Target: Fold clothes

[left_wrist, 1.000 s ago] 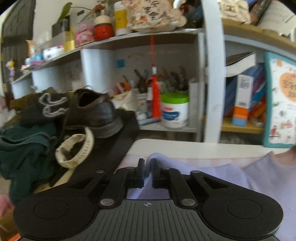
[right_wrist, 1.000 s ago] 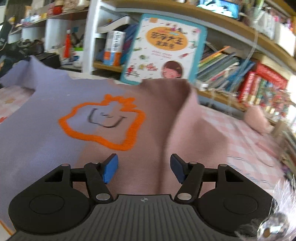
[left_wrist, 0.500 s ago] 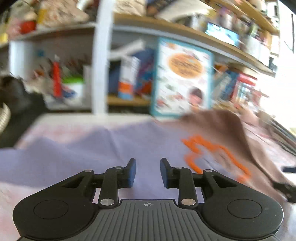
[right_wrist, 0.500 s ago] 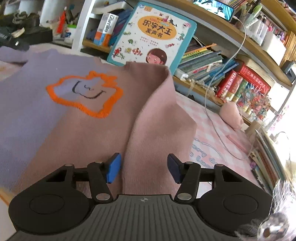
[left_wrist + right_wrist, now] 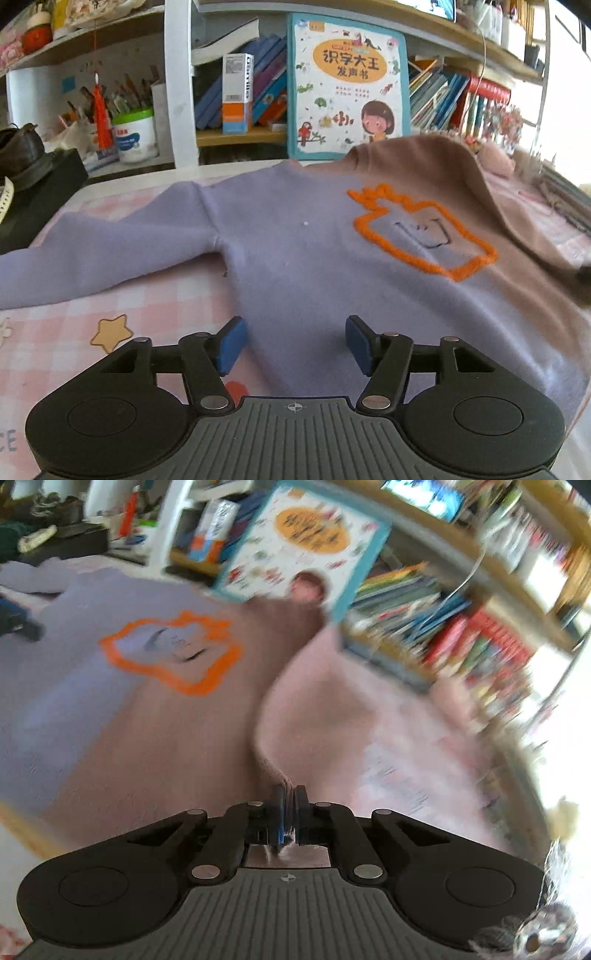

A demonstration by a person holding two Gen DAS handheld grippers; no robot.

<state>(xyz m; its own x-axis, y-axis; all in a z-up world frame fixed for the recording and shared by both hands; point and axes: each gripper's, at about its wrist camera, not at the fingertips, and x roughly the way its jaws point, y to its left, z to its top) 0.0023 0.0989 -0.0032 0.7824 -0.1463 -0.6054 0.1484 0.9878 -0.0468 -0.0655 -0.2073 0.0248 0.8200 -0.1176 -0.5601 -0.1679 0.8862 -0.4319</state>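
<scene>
Sweater (image 5: 295, 251), lilac and dusty pink with an orange-outlined patch (image 5: 421, 236), lies spread on the pink checked surface (image 5: 122, 306). Left tool (image 5: 291, 343) hangs over the lilac hem, fingers spread wide, gripping nothing. Right tool (image 5: 290, 812) is clenched on a fold of the pink side, cloth lifted in a ridge. Right view blurred. Picture book (image 5: 347, 85) stands against the shelf behind.

A pink checked tablecloth (image 5: 122, 299) covers the table, with the purple-and-brown sweater (image 5: 295, 240) spread directly on it.

Black grippers, ribbed grey bases, blue-padded fingers (image 5: 231, 345), silver screws
</scene>
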